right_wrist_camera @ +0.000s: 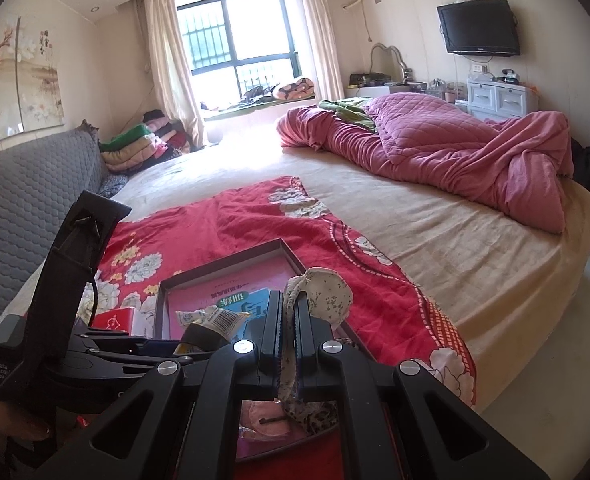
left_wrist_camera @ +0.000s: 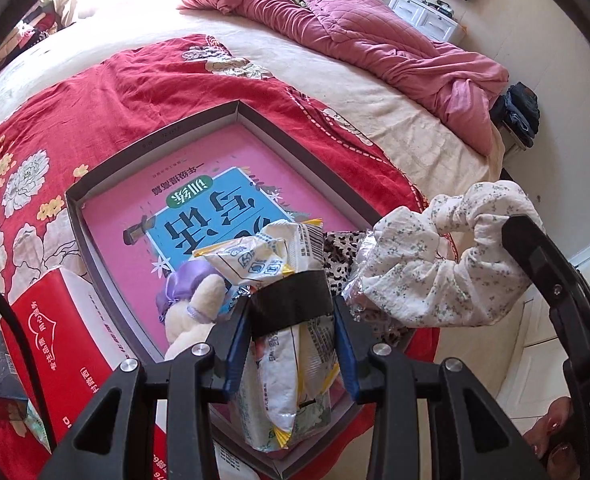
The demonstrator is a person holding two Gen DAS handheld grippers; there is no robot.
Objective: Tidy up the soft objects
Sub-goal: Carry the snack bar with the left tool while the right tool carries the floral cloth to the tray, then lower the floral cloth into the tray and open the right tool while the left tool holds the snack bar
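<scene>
From the left wrist view, the left gripper [left_wrist_camera: 293, 344] has its jaws clamped on one white and yellow snack packet [left_wrist_camera: 291, 372] wrapped with a band of black tape, held over the near part of one shallow grey tray [left_wrist_camera: 151, 148] that lies on the red floral cloth [left_wrist_camera: 107, 92] spread on the bed [left_wrist_camera: 223, 28]. In the tray sits one pink and blue book [left_wrist_camera: 199, 208], and near the jaws, to their left, one plush toy [left_wrist_camera: 195, 308] with a purple bow. One red tissue box [left_wrist_camera: 55, 340] stands just left of the tray. To the right hangs one white floral scrunchie [left_wrist_camera: 435, 264], with a leopard-print cloth [left_wrist_camera: 341, 256] behind it. One pink quilt [left_wrist_camera: 355, 36] lies bunched at the far right of the bed. From the right wrist view, the right gripper [right_wrist_camera: 289, 316] has its jaws together, pinching the scrunchie [right_wrist_camera: 327, 288] above the tray's [right_wrist_camera: 223, 266] right edge; the other gripper [right_wrist_camera: 199, 336] with its packet [right_wrist_camera: 211, 318] sits to the left, near the tissue box [right_wrist_camera: 115, 318]. The quilt [right_wrist_camera: 455, 148] lies far right
</scene>
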